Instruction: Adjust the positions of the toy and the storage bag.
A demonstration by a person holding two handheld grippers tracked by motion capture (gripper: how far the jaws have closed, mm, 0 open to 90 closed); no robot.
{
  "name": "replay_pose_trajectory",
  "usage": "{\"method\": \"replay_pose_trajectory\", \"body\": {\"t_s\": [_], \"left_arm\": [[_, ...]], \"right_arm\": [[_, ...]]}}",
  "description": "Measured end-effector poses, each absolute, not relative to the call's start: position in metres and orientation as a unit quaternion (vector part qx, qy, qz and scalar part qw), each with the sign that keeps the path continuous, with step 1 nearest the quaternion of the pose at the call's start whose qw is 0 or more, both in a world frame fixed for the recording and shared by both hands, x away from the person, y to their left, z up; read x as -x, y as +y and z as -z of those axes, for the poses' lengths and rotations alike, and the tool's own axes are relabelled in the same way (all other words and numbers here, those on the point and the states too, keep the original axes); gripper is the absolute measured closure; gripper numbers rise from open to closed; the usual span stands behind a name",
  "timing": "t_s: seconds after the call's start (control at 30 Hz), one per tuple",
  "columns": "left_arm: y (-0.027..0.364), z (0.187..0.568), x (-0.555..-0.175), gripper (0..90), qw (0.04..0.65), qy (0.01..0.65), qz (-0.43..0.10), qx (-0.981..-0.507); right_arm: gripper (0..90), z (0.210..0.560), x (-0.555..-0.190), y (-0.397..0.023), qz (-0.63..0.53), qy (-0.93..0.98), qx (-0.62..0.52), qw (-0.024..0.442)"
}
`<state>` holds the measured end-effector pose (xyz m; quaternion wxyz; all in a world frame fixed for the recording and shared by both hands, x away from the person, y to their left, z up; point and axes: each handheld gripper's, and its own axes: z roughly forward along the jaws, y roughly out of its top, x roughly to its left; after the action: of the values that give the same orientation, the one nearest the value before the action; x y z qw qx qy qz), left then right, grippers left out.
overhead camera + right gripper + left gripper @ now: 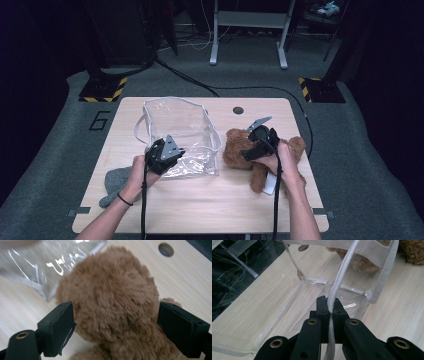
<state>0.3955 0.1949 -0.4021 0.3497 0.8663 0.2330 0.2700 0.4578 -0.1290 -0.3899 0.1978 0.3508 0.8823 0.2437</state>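
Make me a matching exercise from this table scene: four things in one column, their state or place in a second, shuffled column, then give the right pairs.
Things:
1. left gripper
2. right gripper
3. clear bag
4. grey cloth

States or places:
A. lies at the table's left edge, beside the left hand
B. jaws wide, one on each side of the brown teddy bear
C. stands open-topped on the table, left of the bear
D. jaws clamped on the bag's white strap

Pairs: 1-D, 2-B, 3-C, 4-A
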Motion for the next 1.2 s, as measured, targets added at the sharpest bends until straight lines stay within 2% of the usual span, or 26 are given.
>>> {"method": "replay_pose_trajectory", "body": {"t_s": [0.43,0.7,0.83,1.07,1.2], "left_arm": [[0.196,0.402,-0.395,87.7,0.348,0.231,-0.269,-0.868],[0.196,0.402,-0.394,87.6,0.349,0.231,-0.269,-0.867],[0.197,0.402,-0.394,87.7,0.349,0.231,-0.268,-0.868],[0.197,0.401,-0.394,87.7,0.347,0.229,-0.269,-0.869],[0.197,0.401,-0.394,87.6,0.347,0.229,-0.269,-0.869]], "right_arm": [[14.7,0.419,-0.476,-0.137,-0.164,0.908,-0.329,0.201],[24.7,0.429,-0.483,-0.119,-0.117,0.927,-0.301,0.193],[34.5,0.434,-0.485,-0.115,-0.090,0.932,-0.291,0.199],[64.1,0.432,-0.481,-0.123,-0.125,0.917,-0.311,0.217],[70.5,0.428,-0.480,-0.133,-0.164,0.901,-0.337,0.218]]}}
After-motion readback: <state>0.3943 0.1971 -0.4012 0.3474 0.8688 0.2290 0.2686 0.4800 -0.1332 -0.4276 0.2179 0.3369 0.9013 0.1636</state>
